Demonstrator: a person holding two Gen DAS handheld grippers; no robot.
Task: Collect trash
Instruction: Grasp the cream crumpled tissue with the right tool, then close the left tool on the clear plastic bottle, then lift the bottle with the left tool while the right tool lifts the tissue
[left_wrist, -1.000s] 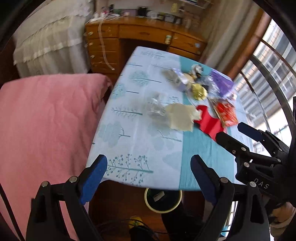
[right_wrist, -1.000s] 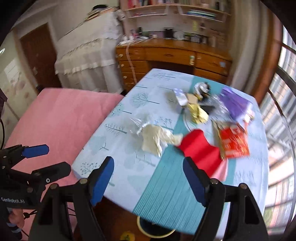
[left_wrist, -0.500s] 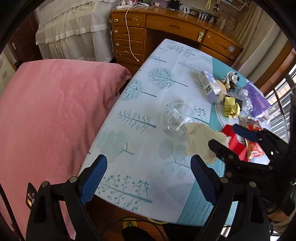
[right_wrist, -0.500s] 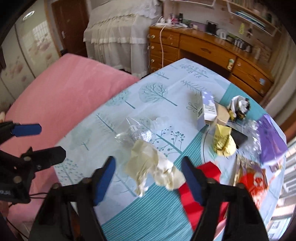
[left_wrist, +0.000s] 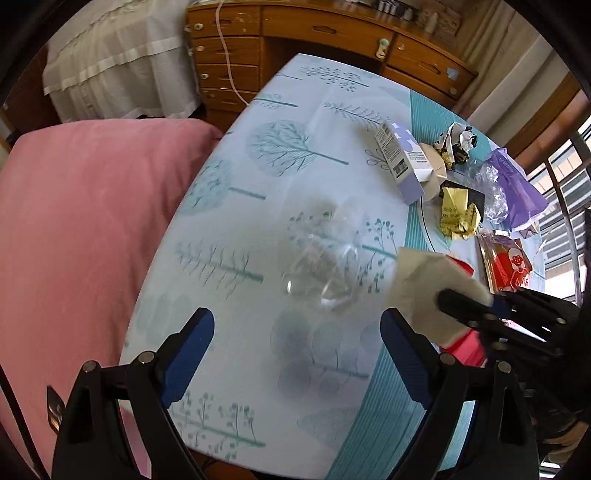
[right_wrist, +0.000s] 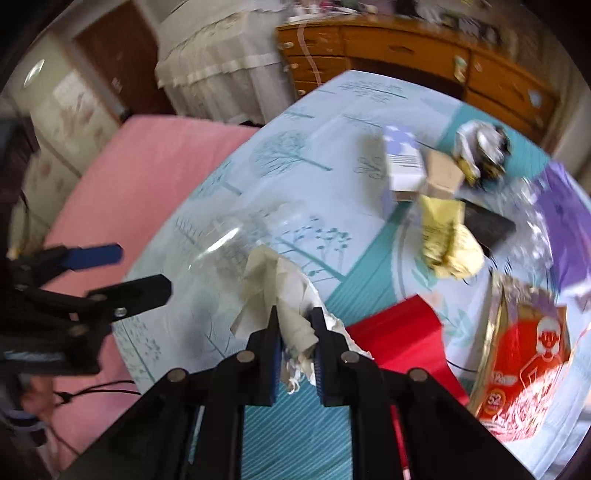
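Note:
My right gripper (right_wrist: 295, 321) is shut on a crumpled cream paper wad (right_wrist: 280, 291) near the table's front edge; it also shows in the left wrist view (left_wrist: 424, 288), with the right gripper (left_wrist: 472, 306) closed on it. My left gripper (left_wrist: 295, 332) is open and empty, hovering over a clear crumpled plastic wrapper (left_wrist: 325, 266), which also shows in the right wrist view (right_wrist: 229, 243). Other trash lies on the table: a red sheet (right_wrist: 399, 339), a red snack bag (right_wrist: 528, 362), a yellow wrapper (right_wrist: 447, 236), a white-purple box (right_wrist: 402, 166) and a purple bag (right_wrist: 565, 221).
The table (left_wrist: 258, 166) has a pale blue tree-print cloth. A pink bed (left_wrist: 74, 240) lies at the left. A wooden dresser (left_wrist: 314, 37) stands behind the table. A window with bars (left_wrist: 569, 192) is at the right.
Both grippers have moved forward over the table. My right gripper has closed on the cream paper wad. My left gripper has come nearer to the clear plastic wrapper and stays open.

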